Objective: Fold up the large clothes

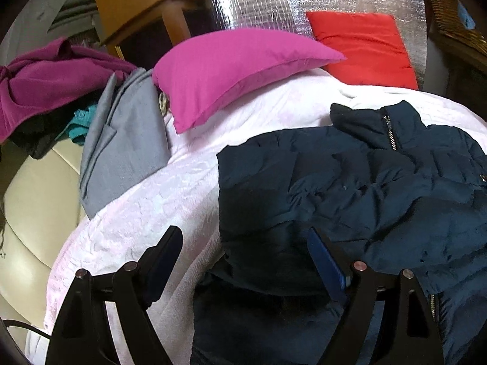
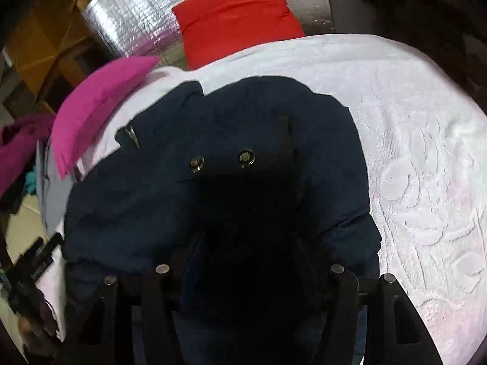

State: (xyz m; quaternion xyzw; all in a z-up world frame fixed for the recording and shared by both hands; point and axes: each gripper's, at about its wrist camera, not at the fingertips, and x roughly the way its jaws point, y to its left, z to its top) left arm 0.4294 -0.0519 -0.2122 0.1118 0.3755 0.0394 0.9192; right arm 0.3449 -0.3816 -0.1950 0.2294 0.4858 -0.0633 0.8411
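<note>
The left gripper [image 1: 243, 261] stood with jaws apart, nothing between them, above the near edge of the navy jacket [image 1: 350, 182]. The right gripper [image 2: 246, 261] held a bunched fold of that jacket between its fingers. The jacket lay on the white bedspread [image 1: 158, 200], near the pink pillow [image 1: 231, 70].

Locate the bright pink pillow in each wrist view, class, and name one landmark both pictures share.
Left wrist view: bright pink pillow sits upper centre, on the white textured bedspread.
Right wrist view: the pillow lies at the left, tilted.
Shared landmark: the red cushion against the silver foil sheet.
</note>
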